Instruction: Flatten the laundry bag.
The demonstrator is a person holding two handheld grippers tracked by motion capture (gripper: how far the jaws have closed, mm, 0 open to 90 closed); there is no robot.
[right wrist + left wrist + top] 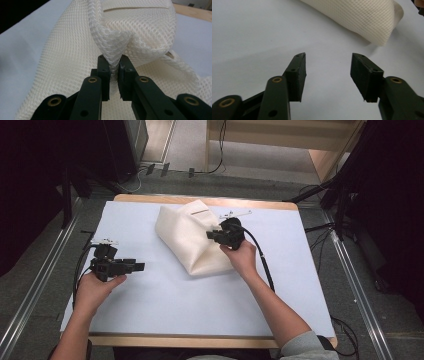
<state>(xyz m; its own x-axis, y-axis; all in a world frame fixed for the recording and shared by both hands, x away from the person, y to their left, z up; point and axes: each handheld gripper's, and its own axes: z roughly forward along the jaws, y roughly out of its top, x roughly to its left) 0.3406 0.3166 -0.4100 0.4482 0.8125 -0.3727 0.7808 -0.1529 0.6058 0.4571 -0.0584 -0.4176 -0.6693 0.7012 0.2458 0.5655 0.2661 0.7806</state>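
A cream mesh cloth bag [187,237] lies crumpled on the pale blue table cover, toward the back middle. My right gripper [214,235] sits at the bag's right edge, and in the right gripper view its jaws pinch a raised fold of the mesh [113,53], with my right gripper [114,72] shut on it. My left gripper [140,266] rests on the table at the left, pointing right toward the bag, a hand's width short of it. In the left gripper view my left gripper [327,62] stands open with only bare table between its fingers, and the bag's rounded end [367,20] lies beyond.
The pale blue cover [200,300] spans a wooden table whose edge [200,340] shows at the front. A small metal part [235,213] lies behind the bag. Cables [262,257] trail from each gripper. Dark stands and floor cables flank the table.
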